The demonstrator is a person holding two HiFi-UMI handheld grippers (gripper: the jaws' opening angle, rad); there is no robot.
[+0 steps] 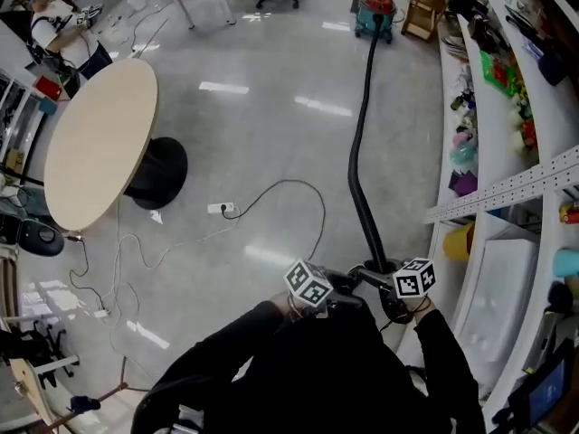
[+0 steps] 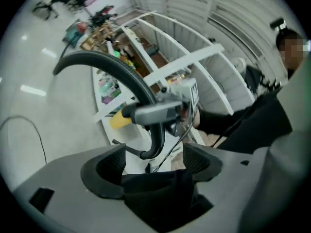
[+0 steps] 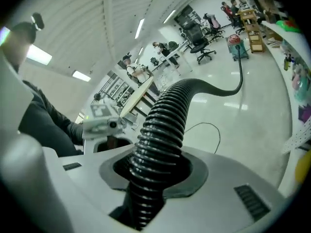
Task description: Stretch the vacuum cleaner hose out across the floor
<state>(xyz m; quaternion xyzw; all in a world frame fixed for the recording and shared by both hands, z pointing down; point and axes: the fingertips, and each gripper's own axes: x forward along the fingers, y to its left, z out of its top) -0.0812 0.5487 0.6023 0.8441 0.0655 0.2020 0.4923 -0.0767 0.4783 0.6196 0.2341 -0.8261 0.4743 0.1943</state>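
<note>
The red and teal vacuum cleaner (image 1: 375, 12) stands far off on the grey floor. Its black ribbed hose (image 1: 360, 161) runs from it across the floor in a gentle wave toward me. My right gripper (image 3: 154, 171) is shut on the hose (image 3: 167, 115) near its free end, and the ribs fill the gap between the jaws. In the head view it (image 1: 391, 298) is low at the hose's near end. My left gripper (image 2: 151, 165) is open with nothing between its jaws. It faces the hose's curved end (image 2: 121, 76) and sits just left of it in the head view (image 1: 336, 289).
A round wooden table (image 1: 99, 143) on a black foot stands to the left. A thin cable with a white power strip (image 1: 226, 208) loops over the floor between table and hose. White shelves (image 1: 507, 125) full of goods line the right side. A person (image 1: 63, 25) stands far left.
</note>
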